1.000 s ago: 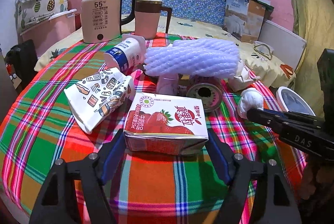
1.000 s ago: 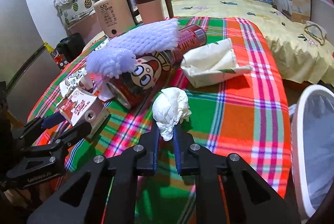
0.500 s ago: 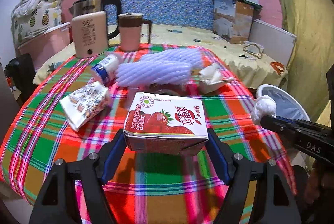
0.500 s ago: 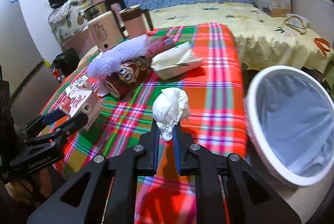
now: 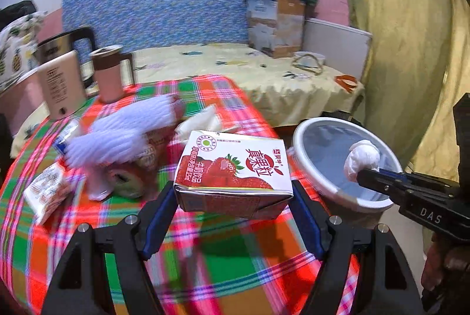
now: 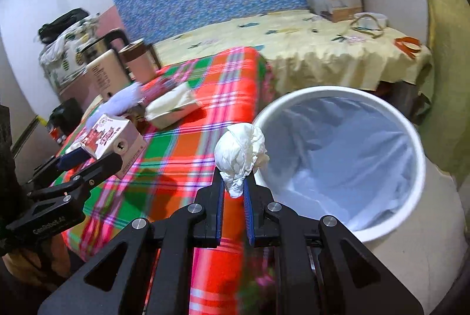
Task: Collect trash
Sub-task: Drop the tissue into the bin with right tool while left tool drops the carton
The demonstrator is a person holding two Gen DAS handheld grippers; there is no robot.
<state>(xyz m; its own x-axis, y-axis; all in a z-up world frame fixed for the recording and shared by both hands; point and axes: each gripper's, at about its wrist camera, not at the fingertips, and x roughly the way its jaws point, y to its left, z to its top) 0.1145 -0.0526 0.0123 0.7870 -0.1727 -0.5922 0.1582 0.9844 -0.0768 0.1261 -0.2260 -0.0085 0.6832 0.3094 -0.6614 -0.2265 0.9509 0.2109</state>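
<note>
- Step in hand: carrying to the bin (image 6: 411, 139), which stands just right of the desk (image 5: 205, 256).
- Left gripper (image 5: 232, 197) clamps the carton (image 5: 235, 168), held above the desk's near right part.
- Right gripper (image 6: 233, 191) pinches the tissue wad (image 6: 241, 150) at the bin's left rim.
- Next, I judge: bring each over the opening, then release.
- More trash lies on the desk's far left.

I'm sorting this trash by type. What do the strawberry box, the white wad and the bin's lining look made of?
Strawberry milk carton: printed coated paperboard, by its folded seams and silvery lower edge. White wad: probably crumpled tissue or thin paper; matte, finely creased. Bin liner: thin translucent plastic film, wrinkled with a soft sheen, inside a smooth white rim that is likely plastic.
</note>
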